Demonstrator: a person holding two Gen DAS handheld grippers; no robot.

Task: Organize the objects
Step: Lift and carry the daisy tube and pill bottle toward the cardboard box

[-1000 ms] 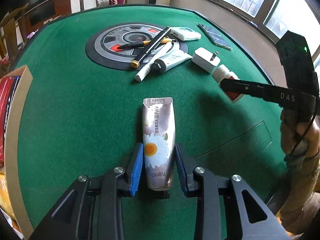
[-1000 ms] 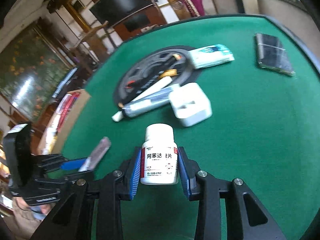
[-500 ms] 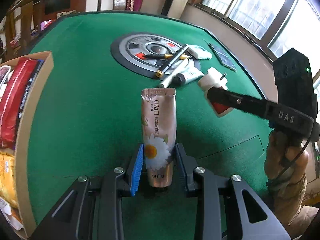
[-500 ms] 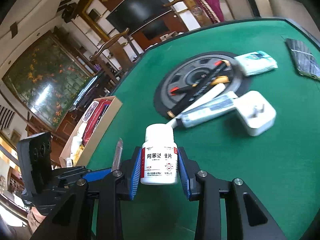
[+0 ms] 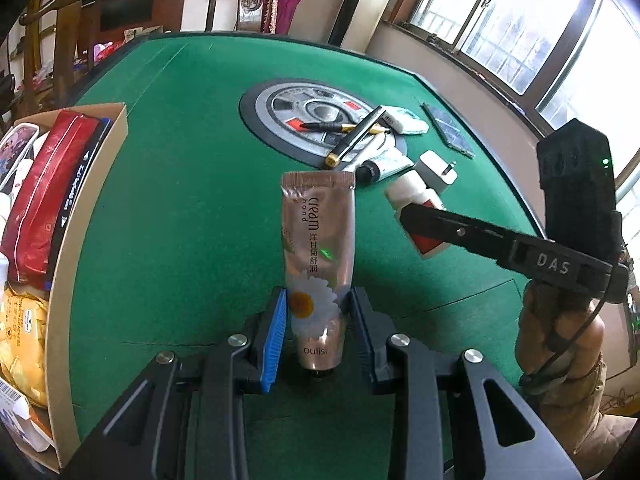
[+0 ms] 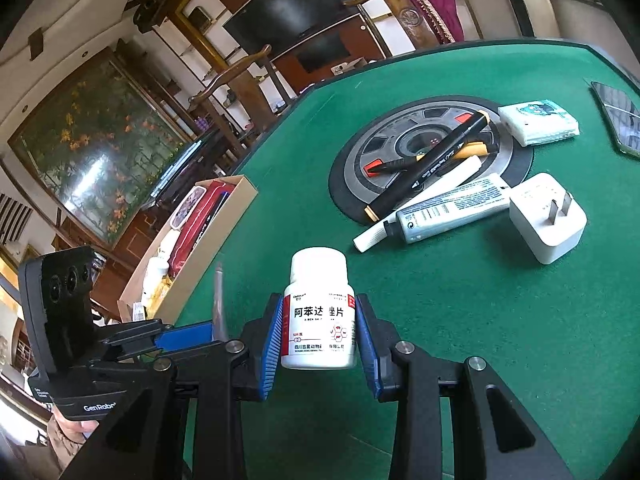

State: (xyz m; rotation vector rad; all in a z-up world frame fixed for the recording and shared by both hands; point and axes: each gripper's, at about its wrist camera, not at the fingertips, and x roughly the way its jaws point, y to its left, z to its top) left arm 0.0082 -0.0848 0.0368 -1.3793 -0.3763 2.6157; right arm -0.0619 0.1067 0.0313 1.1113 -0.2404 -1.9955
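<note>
left gripper (image 5: 318,334) clamped on a hand cream tube (image 5: 318,252) near its cap end, crimped end up toward 12 o'clock, lifted clear of the green table (image 5: 180,220). right gripper (image 6: 318,340) clamped on a white pill bottle (image 6: 319,312), cap up, pads against both sides of the label, also off the felt. seen from the left wrist, that bottle at 3 o'clock of the tube, near but apart. cardboard box (image 5: 86,216) at 9 o'clock on the table edge, packed with red packets and snack bags. at 1 o'clock, on and beside the round centre plate (image 5: 312,120): black marker (image 5: 356,138), pen (image 5: 340,126), small tube (image 6: 452,208), white plug adapter (image 6: 548,218), tissue pack (image 6: 538,122), phone (image 6: 618,118) farther out.
</note>
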